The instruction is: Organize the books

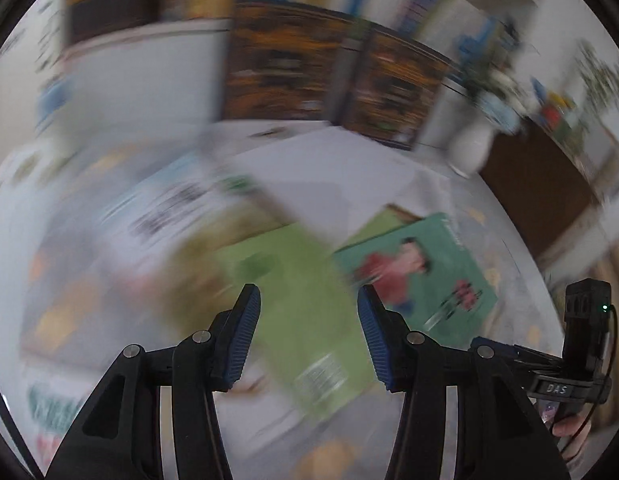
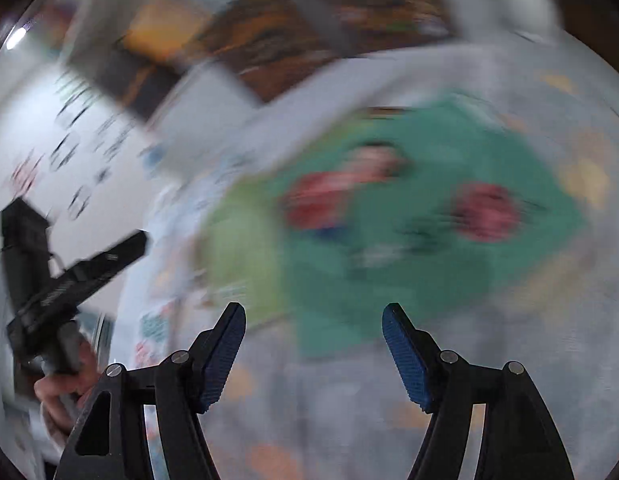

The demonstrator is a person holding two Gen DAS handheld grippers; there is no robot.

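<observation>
Item one, my left gripper (image 1: 309, 300): blue-padded jaws standing apart, nothing between them, held above the table (image 1: 389, 168). Item two, my right gripper (image 2: 313, 316): jaws spread wide, likewise empty; its body also shows at the right edge of the left wrist view. Item three, a teal book (image 1: 421, 264) with a figure in red on its cover, lying flat on the pale patterned tablecloth, partly overlapping a light green book (image 1: 301, 304) beside it. Item four, a pale book with dark lettering (image 1: 165, 216), flat on the table left of the green one. Item five, dark brown books (image 1: 333, 72) standing upright at the back. Both views are heavily blurred; titles are unreadable.
</observation>
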